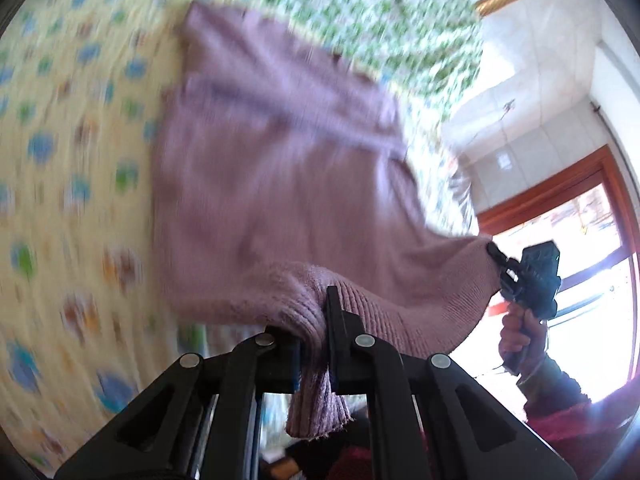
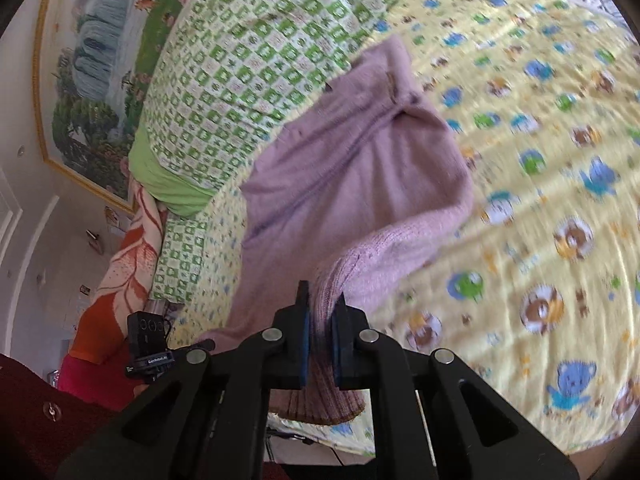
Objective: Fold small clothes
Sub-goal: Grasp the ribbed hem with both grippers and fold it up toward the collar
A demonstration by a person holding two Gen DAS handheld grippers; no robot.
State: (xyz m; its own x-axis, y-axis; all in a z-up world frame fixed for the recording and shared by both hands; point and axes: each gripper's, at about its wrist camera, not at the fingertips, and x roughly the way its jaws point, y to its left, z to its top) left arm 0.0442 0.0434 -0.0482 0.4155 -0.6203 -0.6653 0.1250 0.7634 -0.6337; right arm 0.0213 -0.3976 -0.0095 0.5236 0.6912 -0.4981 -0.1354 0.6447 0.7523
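1. my left gripper [image 1: 316, 320] is clamped on a ribbed edge of the pink knit garment [image 1: 272, 168], which hangs over the bed's yellow cartoon-print sheet [image 1: 72, 152].
2. only the left wrist view shows my right gripper [image 1: 496, 254] from outside, pinching the garment's far corner, with a window [image 1: 580, 240] behind it.
3. in the right wrist view my right gripper [image 2: 322, 312] is closed on ribbed hem.
4. only that view shows the green-checked quilt [image 2: 224, 68] and a landscape painting [image 2: 92, 76].
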